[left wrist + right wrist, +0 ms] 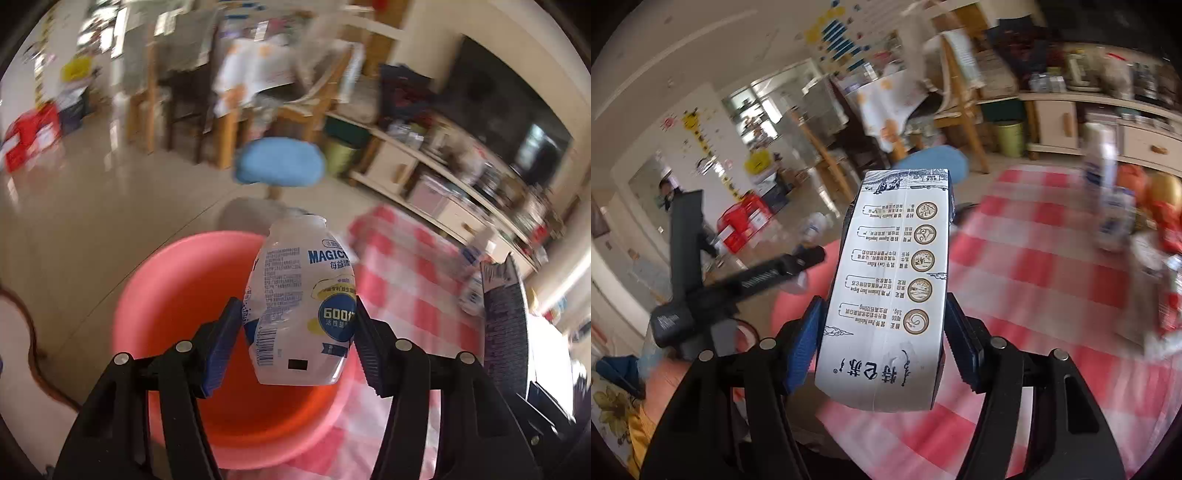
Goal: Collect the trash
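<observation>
- The left gripper [299, 328] is clenched on a small plastic bottle [301, 295]; both blue pads press its sides around the lower half of the label.
- The bottle is whitish and translucent with a blue and yellow label, its open neck pointing away from the camera and its base toward it.
- Under the held bottle sits a pink basin [177, 314], open and with nothing visible inside; the bottle hangs over its inner wall, clear of the bottom.
- The basin's right side lies against a red-and-white checked cloth [413, 266] that covers the tabletop; whether the basin stands on the tabletop or beside its edge cannot be told.
- The right gripper [882, 332] is grasping a white drink carton [894, 295], pads pressed on its two narrow sides, the printed face with five round emblems turned to the camera.
- The carton is held above the checked cloth [1034, 266], near the tabletop's left edge as the right wrist view shows it, with the pink basin [798, 306] just to its left.
- More packaging lies toward the far right edge of the tabletop: a white and blue bottle [1104, 192] standing upright, and red wrappers [1167, 236] beside it, all blurred.
- A blue round stool seat [277, 166] stands on the floor beyond the basin.
</observation>
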A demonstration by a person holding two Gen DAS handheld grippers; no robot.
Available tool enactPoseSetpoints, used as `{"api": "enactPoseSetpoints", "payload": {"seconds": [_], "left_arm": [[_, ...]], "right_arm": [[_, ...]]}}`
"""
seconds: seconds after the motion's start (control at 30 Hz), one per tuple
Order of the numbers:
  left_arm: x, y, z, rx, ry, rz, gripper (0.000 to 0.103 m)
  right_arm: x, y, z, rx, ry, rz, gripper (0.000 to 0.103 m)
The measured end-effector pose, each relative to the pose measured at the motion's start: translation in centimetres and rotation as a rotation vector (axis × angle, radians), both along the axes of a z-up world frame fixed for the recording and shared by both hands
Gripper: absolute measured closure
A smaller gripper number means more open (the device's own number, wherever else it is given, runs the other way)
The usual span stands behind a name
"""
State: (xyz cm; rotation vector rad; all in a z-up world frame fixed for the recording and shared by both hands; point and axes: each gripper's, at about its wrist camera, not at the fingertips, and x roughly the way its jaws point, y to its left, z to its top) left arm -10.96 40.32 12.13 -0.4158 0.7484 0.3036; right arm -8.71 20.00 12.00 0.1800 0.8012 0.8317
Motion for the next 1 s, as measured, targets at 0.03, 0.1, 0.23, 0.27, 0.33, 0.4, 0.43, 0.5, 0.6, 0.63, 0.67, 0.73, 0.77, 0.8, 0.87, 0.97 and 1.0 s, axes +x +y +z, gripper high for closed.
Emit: {"api": "enactPoseSetpoints", "payload": {"seconds": [0.03, 0.1, 0.23, 0.27, 0.33, 0.4, 0.43, 0.5, 0.6, 0.63, 0.67, 0.73, 0.77, 0.8, 0.87, 0.97, 1.0], "left_arm": [[-0.1, 0.7, -0.4, -0.008, 0.007, 0.021, 0.044], [-0.2, 2.4, -1.1, -0.035, 0.027, 0.068, 0.044], [-0.4, 4.4, -2.3, -0.069, 0.077, 0.152, 0.042], [-0.5, 5.0, -2.6, -0.085, 0.084, 0.174, 0.04], [-0.8, 5.7, -3.0, -0.093, 0.094, 0.207, 0.028], [-1.0, 6.1, -3.1, -0.093, 0.102, 0.225, 0.025], [-1.0, 6.3, -3.2, -0.095, 0.103, 0.228, 0.023], [-1.2, 6.1, -3.0, -0.09, 0.091, 0.233, 0.021], [-1.2, 5.3, -2.4, -0.078, 0.046, 0.215, 0.016], [-1.1, 5.1, -2.1, -0.076, 0.019, 0.201, 0.013], [-1.2, 4.4, -1.6, -0.077, -0.024, 0.166, 0.012], [-1.1, 3.6, -1.1, -0.064, -0.061, 0.129, 0.012], [-0.9, 2.7, -0.7, -0.042, -0.079, 0.103, 0.012], [-0.5, 2.2, -0.4, -0.03, -0.087, 0.089, 0.012], [0.1, 1.0, 0.0, -0.017, -0.106, 0.048, 0.012], [0.7, -0.6, 0.6, -0.029, -0.121, -0.007, 0.012], [0.9, -1.2, 0.8, -0.029, -0.121, -0.026, 0.012]], "right_arm": [[0.2, 1.0, 0.1, 0.004, 0.007, 0.012, 0.038], [0.5, 3.5, 0.0, 0.001, 0.013, 0.045, 0.038], [1.3, 7.9, -0.7, -0.022, 0.018, 0.074, 0.038], [1.3, 8.6, -0.9, -0.031, 0.018, 0.076, 0.038], [1.9, 9.5, -1.6, -0.039, 0.021, 0.07, 0.03], [2.2, 9.5, -2.3, -0.015, 0.045, 0.06, 0.025], [2.2, 9.0, -2.7, -0.005, 0.054, 0.049, 0.022], [2.1, 8.0, -2.9, 0.007, 0.066, 0.016, 0.018], [1.8, 6.3, -3.1, -0.007, 0.041, -0.029, 0.015], [1.5, 5.5, -3.1, -0.023, 0.025, -0.046, 0.015], [1.3, 4.9, -3.0, -0.039, 0.012, -0.059, 0.015], [0.9, 3.5, -3.2, -0.081, -0.021, -0.085, 0.014], [0.7, 3.0, -3.3, -0.098, -0.034, -0.094, 0.014], [0.4, 2.5, -3.4, -0.117, -0.053, -0.102, 0.014], [-0.3, 1.2, -3.7, -0.158, -0.093, -0.114, 0.013], [-1.2, -0.3, -4.2, -0.217, -0.128, -0.122, 0.013], [-1.4, -0.7, -4.4, -0.227, -0.133, -0.124, 0.012]]}}
